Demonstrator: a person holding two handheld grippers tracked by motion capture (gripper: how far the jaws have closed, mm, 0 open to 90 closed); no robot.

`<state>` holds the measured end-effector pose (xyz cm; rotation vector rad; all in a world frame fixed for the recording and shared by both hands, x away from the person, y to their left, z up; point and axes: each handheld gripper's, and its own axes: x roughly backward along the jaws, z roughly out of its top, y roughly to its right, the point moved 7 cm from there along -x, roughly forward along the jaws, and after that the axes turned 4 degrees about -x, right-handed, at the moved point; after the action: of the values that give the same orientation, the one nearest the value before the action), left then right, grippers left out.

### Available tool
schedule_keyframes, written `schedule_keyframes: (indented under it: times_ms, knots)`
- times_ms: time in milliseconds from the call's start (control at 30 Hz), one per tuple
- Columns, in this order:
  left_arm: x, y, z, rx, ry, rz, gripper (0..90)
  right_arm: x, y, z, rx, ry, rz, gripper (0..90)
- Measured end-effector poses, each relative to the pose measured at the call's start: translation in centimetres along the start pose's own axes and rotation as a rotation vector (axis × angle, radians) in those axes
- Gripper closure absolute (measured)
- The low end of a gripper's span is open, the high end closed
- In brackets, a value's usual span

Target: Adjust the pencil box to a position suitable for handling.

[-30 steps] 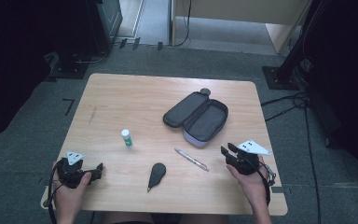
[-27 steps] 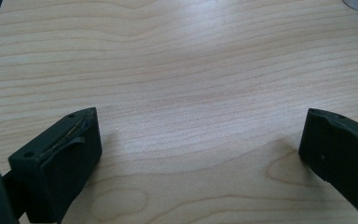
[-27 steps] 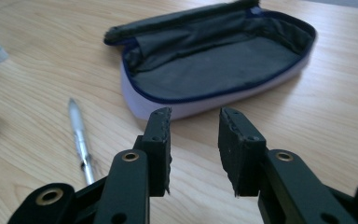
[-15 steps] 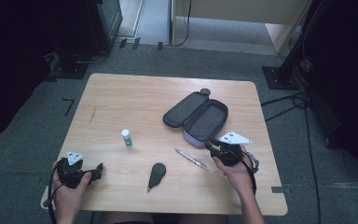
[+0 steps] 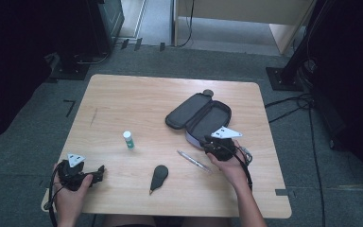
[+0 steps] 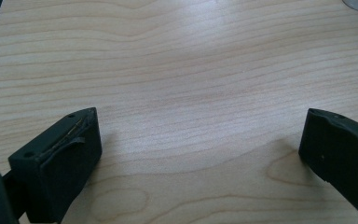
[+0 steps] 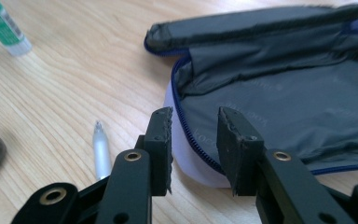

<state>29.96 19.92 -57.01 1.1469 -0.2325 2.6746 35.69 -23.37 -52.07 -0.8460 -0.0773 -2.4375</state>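
Right now the right gripper (image 7: 193, 149) has its two black jaws a little apart, one on each side of the case's (image 7: 279, 98) near rim. The white wall and blue zipper of the case sit in the gap between them. I cannot tell if the pads touch the rim. The jaws closed a bit a moment ago and then stopped. In the right gripper view the case lies open and fills the upper right of the frame, dark grey inside, with its lid folded back. A clear pen (image 7: 101, 151) lies on the table at the lower left of that frame, just beside the jaws. A small green and white tube (image 7: 4, 28) is in the upper left corner.

In the high view the right gripper (image 5: 213, 147) is at the right of the middle, at the near edge of the case (image 5: 191, 109). The pen (image 5: 194, 161) lies just to its left. A dark flat tool (image 5: 158, 175) lies near the bottom middle, and the tube (image 5: 128, 140) stands to the left of the middle.

The left gripper (image 6: 198, 140) has its jaws wide apart with just bare table (image 6: 182, 70) between them. In the high view the left gripper (image 5: 99, 173) is at the lower left corner of the table (image 5: 137, 94), well apart from the case.
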Motion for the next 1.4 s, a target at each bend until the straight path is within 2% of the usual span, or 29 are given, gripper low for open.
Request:
schedule_keyframes:
  times_ms: [133,267,333,400,533,900,1233,1400]
  knots:
    - [0.0,0.0,0.0,0.000,0.000,0.000,0.0,-1.0,-0.3,-0.5,0.018,-0.036,0.003,65.8]
    - [0.0,0.0,0.0,0.000,0.000,-0.001,0.0,-1.6,-0.5,-0.5,0.029,-0.056,-0.010,73.7]
    - [0.0,0.0,0.0,0.000,0.000,-0.001,0.0,-1.8,-0.8,-0.5,0.045,-0.073,-0.002,77.8]
    - [0.0,0.0,0.0,0.000,0.000,-0.001,0.0,-2.0,-1.4,-0.2,0.062,-0.089,-0.011,87.5]
    - [0.0,0.0,0.0,0.000,0.000,-0.001,0.0,-2.4,-2.2,0.5,0.063,-0.086,-0.004,89.6]
    - [0.0,0.0,0.0,0.000,0.000,-0.001,0.0,-5.2,-5.1,3.1,-0.013,-0.061,-0.036,89.9]
    - [0.0,0.0,0.0,-0.001,-0.001,-0.001,0.0,-7.3,-7.4,4.7,-0.051,-0.046,-0.057,89.9]
    - [0.0,0.0,0.0,-0.002,-0.001,-0.001,0.0,-8.0,-8.4,5.6,-0.086,-0.023,-0.048,89.9]
